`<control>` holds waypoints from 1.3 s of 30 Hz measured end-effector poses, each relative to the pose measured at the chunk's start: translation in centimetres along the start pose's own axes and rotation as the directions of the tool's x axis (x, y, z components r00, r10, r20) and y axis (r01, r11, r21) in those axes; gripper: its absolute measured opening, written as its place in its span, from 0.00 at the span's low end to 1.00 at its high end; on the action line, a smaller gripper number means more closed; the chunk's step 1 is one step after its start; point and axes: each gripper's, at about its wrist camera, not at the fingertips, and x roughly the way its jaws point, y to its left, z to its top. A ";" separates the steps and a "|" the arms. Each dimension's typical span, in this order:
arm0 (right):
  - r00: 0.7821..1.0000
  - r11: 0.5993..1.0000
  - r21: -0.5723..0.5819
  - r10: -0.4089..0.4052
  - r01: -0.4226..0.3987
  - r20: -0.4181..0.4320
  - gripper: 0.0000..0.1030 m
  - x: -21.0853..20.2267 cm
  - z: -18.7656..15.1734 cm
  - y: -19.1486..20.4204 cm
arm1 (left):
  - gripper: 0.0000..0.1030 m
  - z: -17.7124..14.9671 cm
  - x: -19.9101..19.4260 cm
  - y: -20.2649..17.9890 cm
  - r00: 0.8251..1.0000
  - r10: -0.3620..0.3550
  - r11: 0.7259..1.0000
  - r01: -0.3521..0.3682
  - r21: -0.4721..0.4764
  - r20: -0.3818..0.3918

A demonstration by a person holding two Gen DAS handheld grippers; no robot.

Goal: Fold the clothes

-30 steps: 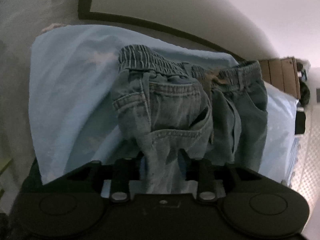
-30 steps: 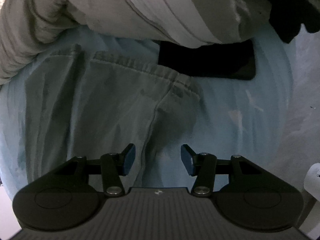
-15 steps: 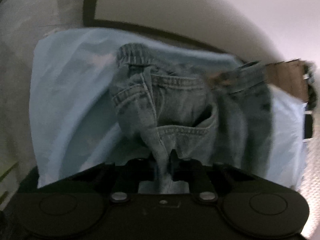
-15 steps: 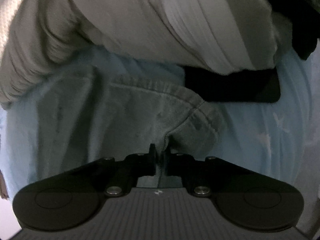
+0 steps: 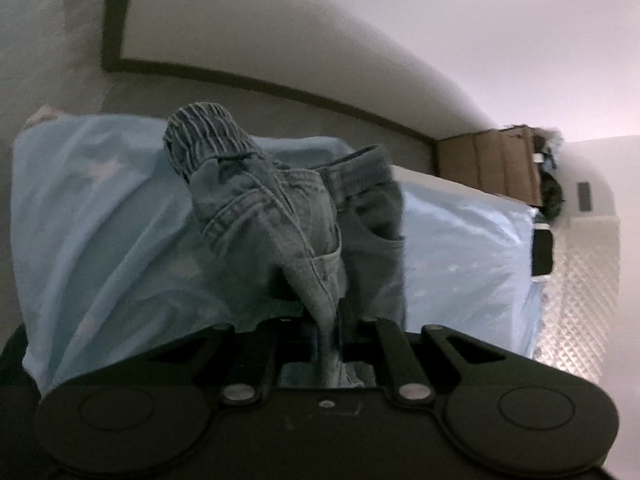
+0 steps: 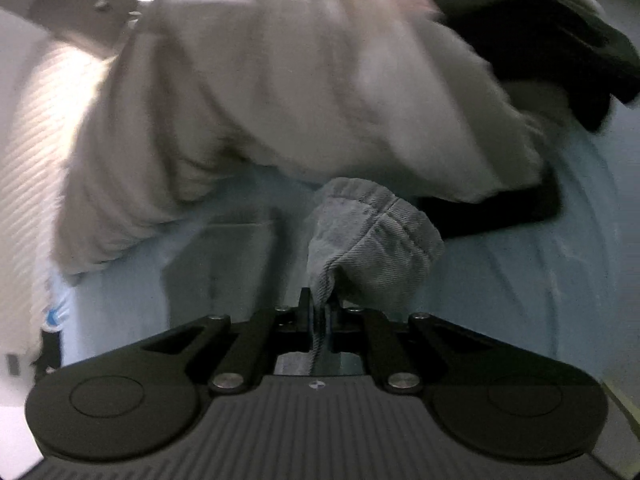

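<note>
A small pair of blue jeans (image 5: 288, 216) hangs bunched over a light blue sheet (image 5: 100, 232), its elastic waistband turned upward at the far end. My left gripper (image 5: 330, 320) is shut on a fold of the denim near a pocket seam. In the right wrist view the same jeans (image 6: 372, 240) show as a grey-blue hem lifted off the sheet (image 6: 520, 272), pinched by my right gripper (image 6: 320, 312), which is shut on the cloth edge. Both fingertip pairs are mostly hidden by fabric.
A person's pale sleeve (image 6: 280, 100) and a dark object (image 6: 500, 212) fill the upper right wrist view. A cardboard box (image 5: 488, 164) stands beyond the bed's far corner, beside a white wall (image 5: 400, 40) with a dark baseboard (image 5: 280, 88). A quilted white cover (image 5: 576, 300) lies at the right.
Both grippers went from open around the denim to shut on it, then rose, pulling the jeans up off the sheet into bunched peaks.
</note>
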 end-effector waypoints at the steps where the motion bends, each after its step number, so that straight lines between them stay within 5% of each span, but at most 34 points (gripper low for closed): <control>1: 1.000 1.000 0.007 -0.020 0.020 -0.001 0.04 0.1 -0.1 -0.3 | 0.07 0.1 0.1 0.0 1.000 0.009 1.000 -0.009 -0.011 -0.004; 10: 1.000 1.000 -0.020 -0.006 0.006 0.015 0.04 2.1 0.1 5.5 | 0.07 0.5 3.7 -7.1 1.000 -0.007 0.999 0.007 0.049 -0.010; 24: 1.000 0.994 -0.112 -0.009 0.011 0.011 0.04 10.6 0.4 18.2 | 0.07 -1.0 15.6 -18.4 0.999 0.040 0.998 -0.040 0.048 0.005; 39: 0.999 0.967 -0.252 -0.044 0.036 -0.024 0.07 16.5 0.7 23.7 | 0.10 -1.0 23.2 -22.5 0.995 0.098 0.990 -0.094 0.101 -0.030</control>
